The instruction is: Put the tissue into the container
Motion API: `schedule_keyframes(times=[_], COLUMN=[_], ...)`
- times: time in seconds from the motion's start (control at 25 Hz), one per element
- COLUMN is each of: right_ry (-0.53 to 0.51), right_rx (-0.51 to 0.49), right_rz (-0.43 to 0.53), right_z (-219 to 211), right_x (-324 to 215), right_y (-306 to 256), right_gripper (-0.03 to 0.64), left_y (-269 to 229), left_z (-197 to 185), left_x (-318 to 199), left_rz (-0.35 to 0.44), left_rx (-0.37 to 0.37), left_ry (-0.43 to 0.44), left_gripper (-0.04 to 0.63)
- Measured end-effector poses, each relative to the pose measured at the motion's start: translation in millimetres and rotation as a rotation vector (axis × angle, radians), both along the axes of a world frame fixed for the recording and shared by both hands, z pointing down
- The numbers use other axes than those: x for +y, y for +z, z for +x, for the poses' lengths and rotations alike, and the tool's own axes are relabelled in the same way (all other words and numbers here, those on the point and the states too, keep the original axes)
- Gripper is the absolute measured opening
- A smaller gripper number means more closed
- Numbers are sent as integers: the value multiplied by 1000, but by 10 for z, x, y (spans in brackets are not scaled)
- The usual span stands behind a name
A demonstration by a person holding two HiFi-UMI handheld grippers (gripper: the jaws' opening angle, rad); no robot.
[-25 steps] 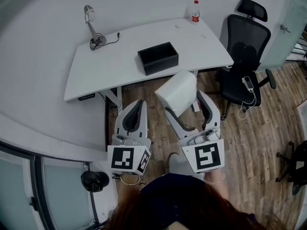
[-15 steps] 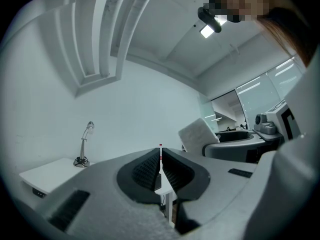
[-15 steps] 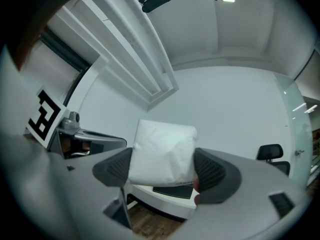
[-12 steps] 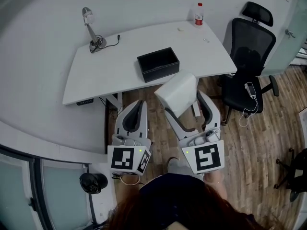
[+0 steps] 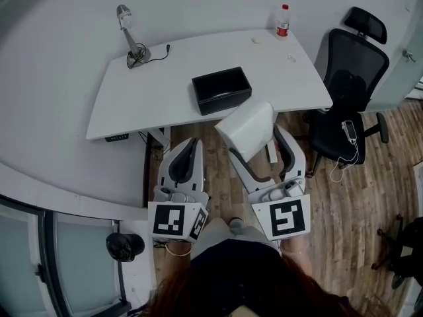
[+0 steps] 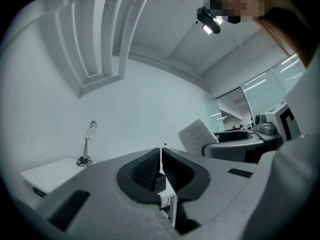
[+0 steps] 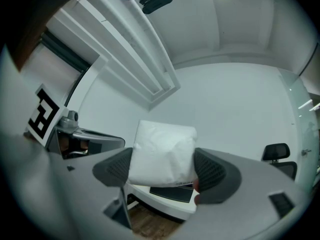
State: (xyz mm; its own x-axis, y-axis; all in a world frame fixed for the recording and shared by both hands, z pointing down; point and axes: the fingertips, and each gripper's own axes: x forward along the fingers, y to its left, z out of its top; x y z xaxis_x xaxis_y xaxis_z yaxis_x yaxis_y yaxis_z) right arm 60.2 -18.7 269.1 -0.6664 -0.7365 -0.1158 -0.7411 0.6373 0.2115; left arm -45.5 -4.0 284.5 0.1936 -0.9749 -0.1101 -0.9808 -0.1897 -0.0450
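White tissue pack (image 7: 162, 154) is clamped between the jaws of the right tongs (image 5: 256, 140) and held aloft just short of the counter (image 5: 132, 104). This appears to be a carry toward the black container (image 5: 221, 90) standing there. Alongside, the left tongs (image 6: 161, 170) are closed on nothing, evidently not required.

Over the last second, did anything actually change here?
Very little. The view drifted a touch, so the desk and the black container sit slightly nearer the person. Nothing was grabbed or released: the right gripper stays clamped on the white tissue pack, the left gripper stays shut and empty, and the container lies untouched.
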Motion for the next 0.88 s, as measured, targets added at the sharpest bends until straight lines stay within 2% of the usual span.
schedule_keyframes(times=[0.4, 0.88], right_ry=[-19, -19], right_rx=[5, 38], right_rz=[-1, -17], right_z=[-19, -121], right_x=[-128, -580], right_y=[36, 91], right_gripper=[403, 401], left_y=[13, -15], left_z=[-21, -110], left_x=[-127, -610], left_rz=[0, 6], left_rx=[0, 7], left_ry=[-14, -6], left_gripper=[34, 34])
